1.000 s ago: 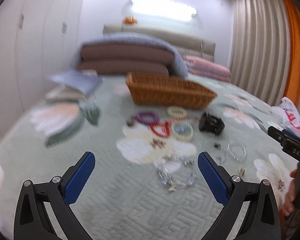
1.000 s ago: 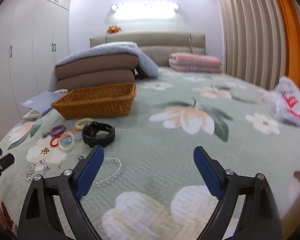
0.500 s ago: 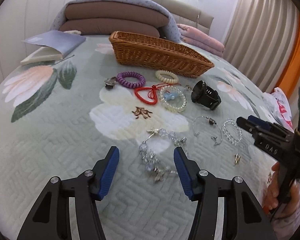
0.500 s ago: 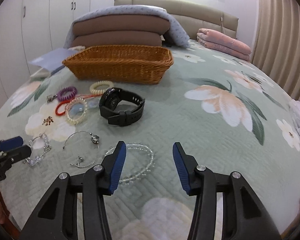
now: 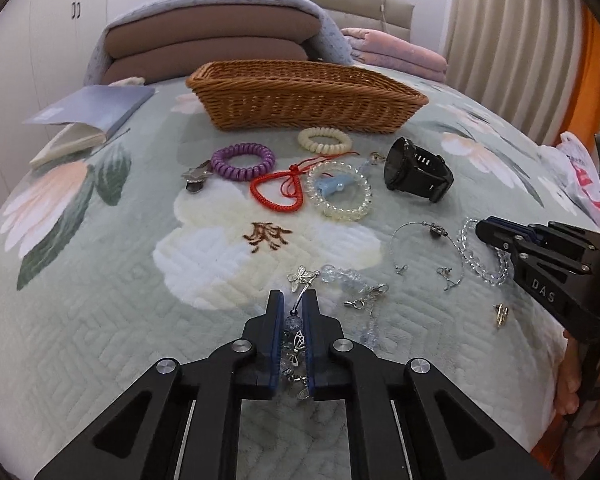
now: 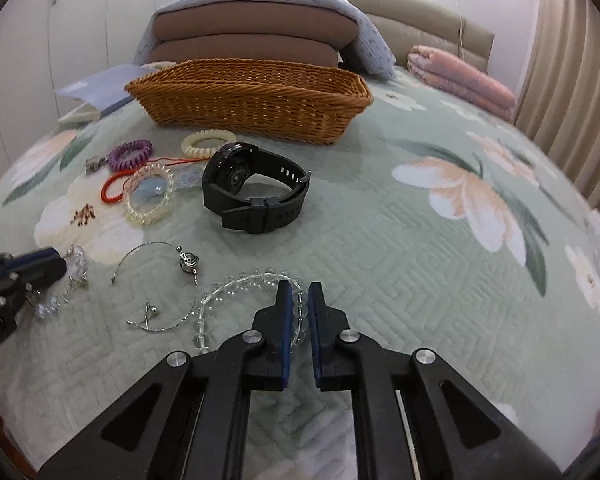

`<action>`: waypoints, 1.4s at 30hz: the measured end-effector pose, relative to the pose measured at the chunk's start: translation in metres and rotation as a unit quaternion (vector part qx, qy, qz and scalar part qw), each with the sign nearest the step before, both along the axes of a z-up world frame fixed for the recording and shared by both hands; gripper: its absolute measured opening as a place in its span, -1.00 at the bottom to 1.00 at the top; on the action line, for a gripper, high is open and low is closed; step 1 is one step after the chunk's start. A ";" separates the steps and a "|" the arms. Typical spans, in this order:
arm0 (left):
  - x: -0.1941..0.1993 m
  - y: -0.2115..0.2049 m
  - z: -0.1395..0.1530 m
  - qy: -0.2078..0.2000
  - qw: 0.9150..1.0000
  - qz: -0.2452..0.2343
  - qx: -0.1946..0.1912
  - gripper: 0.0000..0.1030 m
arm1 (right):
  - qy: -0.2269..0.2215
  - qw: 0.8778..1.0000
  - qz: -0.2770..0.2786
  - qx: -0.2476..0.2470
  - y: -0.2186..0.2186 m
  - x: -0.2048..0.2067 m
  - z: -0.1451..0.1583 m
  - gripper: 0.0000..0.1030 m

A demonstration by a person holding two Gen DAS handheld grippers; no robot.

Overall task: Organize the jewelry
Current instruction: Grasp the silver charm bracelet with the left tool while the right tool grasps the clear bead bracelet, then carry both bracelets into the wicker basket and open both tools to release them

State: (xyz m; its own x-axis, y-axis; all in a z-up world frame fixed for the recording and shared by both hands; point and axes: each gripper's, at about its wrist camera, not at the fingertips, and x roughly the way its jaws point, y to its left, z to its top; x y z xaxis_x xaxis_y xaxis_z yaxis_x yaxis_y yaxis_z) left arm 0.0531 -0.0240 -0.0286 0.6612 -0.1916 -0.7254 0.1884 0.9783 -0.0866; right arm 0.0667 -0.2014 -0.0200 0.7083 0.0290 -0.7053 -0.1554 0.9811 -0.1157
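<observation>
Your left gripper (image 5: 291, 308) is clamping the butterfly charm bracelet (image 5: 340, 278), its jaws having just closed onto the beaded stretch. The pinched strand is running lengthwise between the pads, pointing away from you; the rest is curving off to the right on the green floral bedspread (image 5: 100, 320). Your right gripper (image 6: 300, 296) has likewise just closed and is pinching the clear bead bracelet (image 6: 236, 284) at its near right edge, the loop lying flat and spreading leftward. Between the two bracelets the thin wire bangle (image 6: 156, 280) is lying open. Farther out the black watch (image 6: 252, 192) is resting on its side, and beyond it the wicker basket (image 6: 248, 100) is stretching crosswise.
</observation>
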 end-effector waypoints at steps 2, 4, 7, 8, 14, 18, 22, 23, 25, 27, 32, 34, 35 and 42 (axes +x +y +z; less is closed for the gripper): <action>-0.001 0.005 0.002 -0.002 1.000 -0.003 -0.019 -0.83 | -0.004 1.000 0.004 0.015 -0.004 -0.002 0.002 -0.80; -0.001 0.010 0.003 0.001 0.999 -0.006 -0.045 -0.83 | -0.009 0.999 0.006 0.033 -0.009 -0.004 0.005 -0.80; -0.005 0.016 0.010 -0.016 0.997 -0.015 -0.081 -0.83 | -0.022 0.998 0.007 0.057 -0.016 -0.008 0.011 -0.80; -0.006 0.016 0.014 -0.023 0.996 -0.017 -0.084 -0.83 | -0.026 0.998 0.008 0.063 -0.017 -0.010 0.013 -0.80; -0.005 0.021 0.027 -0.032 0.992 -0.034 -0.117 -0.83 | -0.035 0.996 0.013 0.083 -0.019 -0.013 0.019 -0.80; 0.000 0.032 0.036 -0.028 0.986 -0.048 -0.160 -0.83 | -0.049 0.994 0.025 0.095 -0.017 -0.019 0.028 -0.80; 0.006 0.032 0.051 -0.034 0.980 -0.074 -0.181 -0.83 | -0.052 0.993 0.031 0.098 -0.014 -0.022 0.038 -0.80; 0.006 0.032 0.054 -0.037 0.978 -0.080 -0.187 -0.83 | -0.053 0.993 0.032 0.098 -0.013 -0.023 0.041 -0.80; 0.008 0.031 0.066 -0.048 0.976 -0.090 -0.191 -0.83 | -0.057 0.993 0.035 0.102 -0.013 -0.024 0.046 -0.80; 0.010 0.029 0.076 -0.058 0.975 -0.096 -0.189 -0.83 | -0.062 0.992 0.034 0.103 -0.014 -0.024 0.052 -0.80; 0.017 0.027 0.098 -0.079 0.973 -0.104 -0.188 -0.83 | -0.077 0.991 0.037 0.106 -0.015 -0.021 0.069 -0.80; 0.023 0.025 0.106 -0.086 0.973 -0.106 -0.187 -0.83 | -0.079 0.990 0.044 0.111 -0.015 -0.016 0.077 -0.80; 0.026 0.024 0.109 -0.088 0.972 -0.107 -0.188 -0.83 | -0.081 0.989 0.046 0.113 -0.015 -0.013 0.082 -0.80; 0.065 0.019 0.133 -0.111 0.971 -0.107 -0.183 -0.83 | -0.115 0.986 0.053 0.106 -0.009 0.026 0.121 -0.80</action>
State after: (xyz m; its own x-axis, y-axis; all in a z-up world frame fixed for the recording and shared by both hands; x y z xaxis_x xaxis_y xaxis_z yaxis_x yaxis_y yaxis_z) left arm 0.1184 -0.0046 0.1046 0.7097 -0.5601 -0.4272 0.4383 0.8259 -0.3547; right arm 0.0926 -0.2108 0.1008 0.8340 0.2411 -0.4962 -0.2518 0.9667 0.0466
